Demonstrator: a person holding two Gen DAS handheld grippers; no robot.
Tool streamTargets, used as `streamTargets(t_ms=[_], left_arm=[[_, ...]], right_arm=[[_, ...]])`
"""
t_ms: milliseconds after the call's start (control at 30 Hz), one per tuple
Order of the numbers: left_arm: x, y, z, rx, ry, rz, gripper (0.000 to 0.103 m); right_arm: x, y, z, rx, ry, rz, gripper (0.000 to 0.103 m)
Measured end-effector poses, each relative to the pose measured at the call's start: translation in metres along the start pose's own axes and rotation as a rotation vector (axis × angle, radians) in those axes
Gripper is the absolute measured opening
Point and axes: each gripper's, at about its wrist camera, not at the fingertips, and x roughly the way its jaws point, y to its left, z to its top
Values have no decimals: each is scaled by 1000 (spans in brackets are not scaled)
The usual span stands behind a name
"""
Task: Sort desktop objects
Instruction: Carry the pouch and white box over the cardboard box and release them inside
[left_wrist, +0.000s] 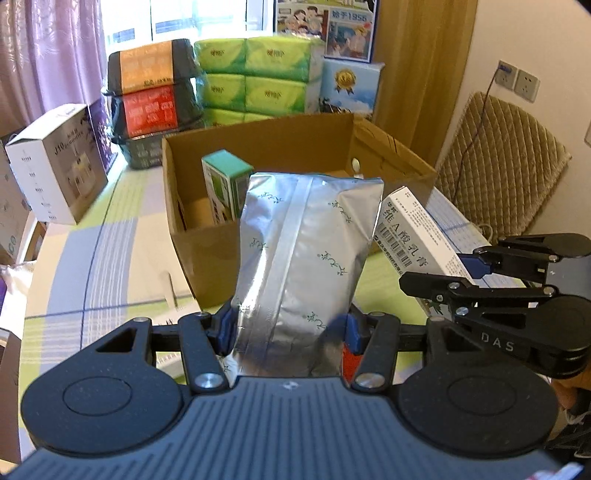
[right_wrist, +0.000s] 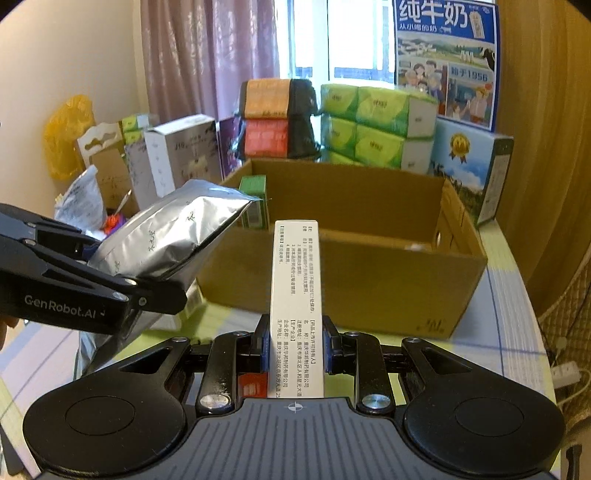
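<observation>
Both grippers loaded, short of the cardboard box (right_wrist: 369, 273).

Left gripper (left_wrist: 288, 326) clamps a silver foil pouch (left_wrist: 303, 258) at frame centre; right gripper (right_wrist: 295, 345) pinches a slim white carton (right_wrist: 297, 302). Best to clear the box's near wall, then release each well apart, missing the green box (left_wrist: 227, 184).

A: What words can you read?

B: The left gripper (right_wrist: 155, 295) says "GenRobot.AI" on its side. The right gripper (left_wrist: 469, 273) says "DAS".

A: And at the back?

B: The big blue milk carton (right_wrist: 447, 62) says "纯牛奶" and "1956". The white box (left_wrist: 59, 166) says "J10".

A: The long white box (right_wrist: 297, 306)?

B: Small Chinese print, too tiny to read.
</observation>
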Motion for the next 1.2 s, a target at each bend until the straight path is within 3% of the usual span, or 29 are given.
streamTargets(t_ms=[500, 767, 1200], left_arm=[[24, 62, 61, 17, 2, 118, 50], [53, 56, 84, 119, 75, 63, 50], [82, 53, 101, 201, 152, 58, 50]], right_arm=[[34, -16, 54, 11, -62, -47, 23], [54, -25, 71, 31, -77, -63, 23], [69, -35, 78, 61, -72, -80, 23]])
